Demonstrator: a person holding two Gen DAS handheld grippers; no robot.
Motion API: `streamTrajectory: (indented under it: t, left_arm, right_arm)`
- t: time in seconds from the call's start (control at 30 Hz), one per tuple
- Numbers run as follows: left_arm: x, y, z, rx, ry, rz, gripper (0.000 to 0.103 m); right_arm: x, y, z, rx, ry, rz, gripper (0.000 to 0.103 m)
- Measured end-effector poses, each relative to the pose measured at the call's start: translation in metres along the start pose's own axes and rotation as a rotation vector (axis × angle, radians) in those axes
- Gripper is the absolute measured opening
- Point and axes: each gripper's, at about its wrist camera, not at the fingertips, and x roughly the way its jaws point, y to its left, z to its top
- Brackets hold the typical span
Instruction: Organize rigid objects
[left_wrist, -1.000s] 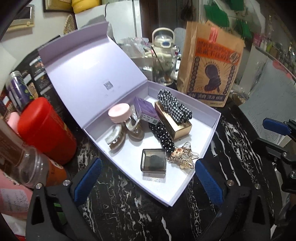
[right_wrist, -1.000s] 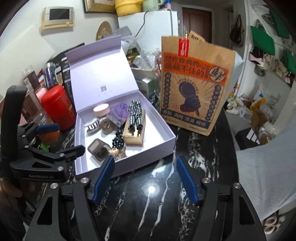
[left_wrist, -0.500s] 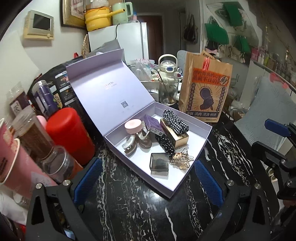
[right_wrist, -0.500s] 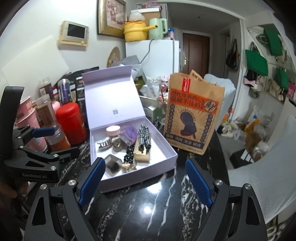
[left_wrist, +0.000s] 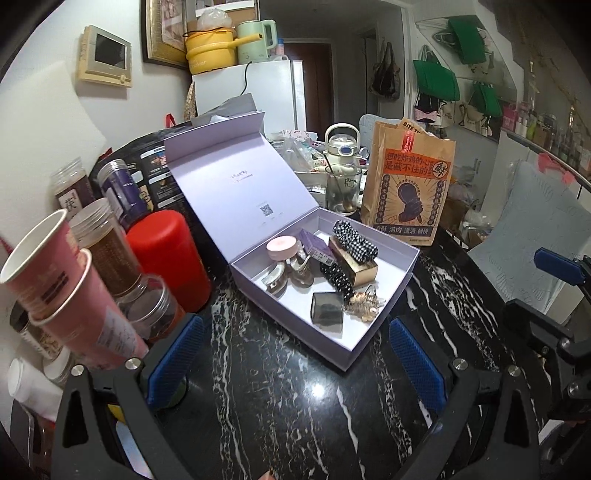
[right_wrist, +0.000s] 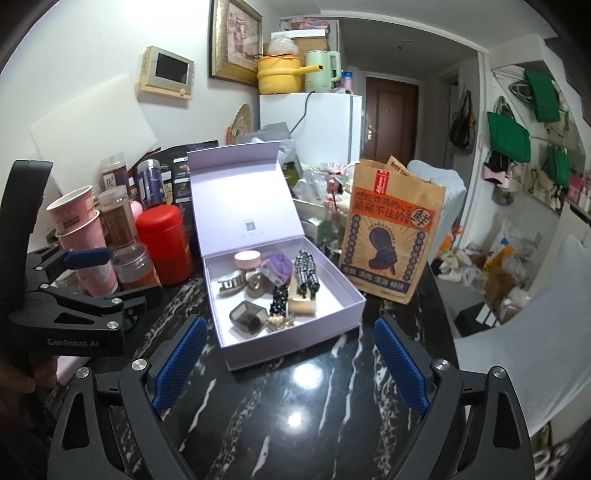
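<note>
Black marble table (right_wrist: 295, 424); paper bag (right_wrist: 391, 236) reads "BITE".

Black white-veined marble worktop (right_wrist: 295, 406) under open lilac box (right_wrist: 295, 343), paper bag (right_wrist: 391, 236), red canister (right_wrist: 162, 243), jars, pink cups (right_wrist: 77, 229).

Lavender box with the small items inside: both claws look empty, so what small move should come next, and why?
Probably closing the lid. The items already lie inside the lavender box, the lid stands upright, and both the left claw and the right claw are open, empty and apart from the box, so one should reach for the lid's top edge.
</note>
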Motion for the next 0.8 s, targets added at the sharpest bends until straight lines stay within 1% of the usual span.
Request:
streamTrajectory:
  t: [0.17, 0.33, 0.4, 0.53, 0.8]
  left_arm:
    - [-0.006, -0.001, -0.016, 0.015, 0.002, 0.023, 0.102]
    - [-0.010, 0.001, -0.031, -0.006, -0.009, 0.037, 0.102]
    - [-0.011, 0.001, -0.036, -0.013, -0.013, 0.039, 0.102]
    - [-0.010, 0.001, -0.044, -0.014, -0.004, 0.031, 0.102]
    - [-0.010, 0.002, -0.050, -0.038, -0.004, 0.009, 0.102]
  right_arm:
    - [-0.008, 0.008, -0.012, 0.012, 0.009, -0.029, 0.093]
    - [-0.008, 0.009, -0.025, 0.065, 0.018, -0.009, 0.095]
    - [-0.008, 0.010, -0.030, 0.063, 0.024, -0.003, 0.095]
    - [-0.008, 0.011, -0.038, 0.046, 0.035, -0.036, 0.095]
    - [-0.008, 0.010, -0.045, 0.051, 0.051, -0.051, 0.095]
